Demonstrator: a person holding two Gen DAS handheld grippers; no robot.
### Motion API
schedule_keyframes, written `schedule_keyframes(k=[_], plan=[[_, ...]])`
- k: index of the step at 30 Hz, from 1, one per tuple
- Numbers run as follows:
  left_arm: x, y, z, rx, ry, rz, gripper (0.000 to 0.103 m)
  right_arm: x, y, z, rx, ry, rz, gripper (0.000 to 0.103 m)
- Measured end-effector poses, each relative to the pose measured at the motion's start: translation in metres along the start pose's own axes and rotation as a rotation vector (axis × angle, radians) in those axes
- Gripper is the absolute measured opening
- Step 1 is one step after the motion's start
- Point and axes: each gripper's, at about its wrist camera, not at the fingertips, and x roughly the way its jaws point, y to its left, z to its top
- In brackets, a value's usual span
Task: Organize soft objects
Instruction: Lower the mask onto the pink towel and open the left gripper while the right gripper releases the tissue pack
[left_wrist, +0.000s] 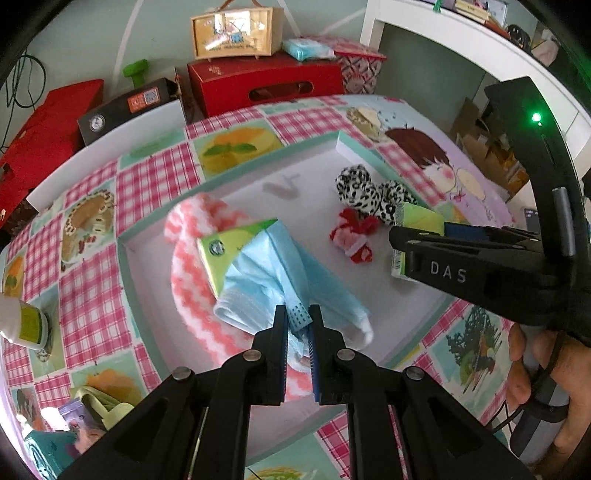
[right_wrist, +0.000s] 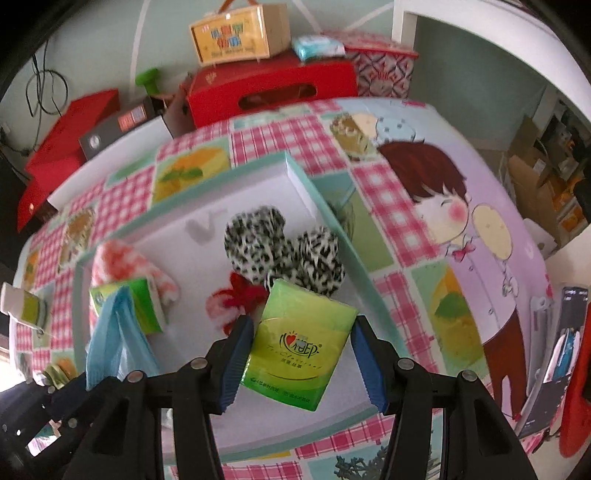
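A shallow white box with a teal rim (left_wrist: 127, 258) (right_wrist: 317, 188) lies on the table. My left gripper (left_wrist: 298, 317) is shut on a light blue face mask (left_wrist: 280, 266), which hangs over a green tissue pack (left_wrist: 225, 251) and a pink-and-white zigzag cloth (left_wrist: 192, 280) in the box. My right gripper (right_wrist: 301, 325) is shut on a second green tissue pack (right_wrist: 299, 347) and holds it over the box. A black-and-white spotted plush (left_wrist: 364, 192) (right_wrist: 284, 251) and a red-and-white soft toy (left_wrist: 352, 232) (right_wrist: 236, 299) lie in the box.
A pink checked cartoon tablecloth (left_wrist: 155, 184) covers the table. Red boxes (left_wrist: 266, 81), a yellow carton (left_wrist: 236, 33) and a black box (left_wrist: 125, 107) stand behind it. A white and green container (left_wrist: 26, 321) sits at the left edge. More soft items (left_wrist: 92, 410) lie front left.
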Motion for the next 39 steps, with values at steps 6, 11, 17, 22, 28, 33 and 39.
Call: schedule_keyframes(k=[6, 11, 17, 22, 28, 33, 39], plan=[[0.007, -0.001, -0.001, -0.005, 0.026, 0.002, 0.011, 0.004, 0.002, -0.003, -0.014, 0.021, -0.025, 0.058], [-0.001, -0.001, 0.000, -0.009, 0.009, 0.007, 0.042, -0.001, 0.005, -0.001, -0.021, 0.013, -0.026, 0.059], [-0.017, 0.000, 0.001, -0.013, -0.024, 0.003, 0.045, -0.012, 0.007, 0.004, -0.025, -0.013, -0.033, 0.062], [-0.035, 0.003, 0.003, -0.020, -0.071, 0.001, 0.049, -0.033, 0.010, 0.007, -0.026, -0.069, -0.022, 0.063], [-0.047, 0.016, 0.004, -0.055, -0.107, 0.011, 0.059, -0.042, 0.012, 0.009, -0.025, -0.091, -0.011, 0.064], [-0.047, 0.036, 0.005, -0.118, -0.111, 0.024, 0.059, -0.038, 0.013, 0.008, -0.030, -0.082, -0.003, 0.064], [-0.042, 0.062, 0.002, -0.203, -0.109, 0.049, 0.059, -0.036, 0.014, 0.008, -0.038, -0.076, 0.001, 0.064]])
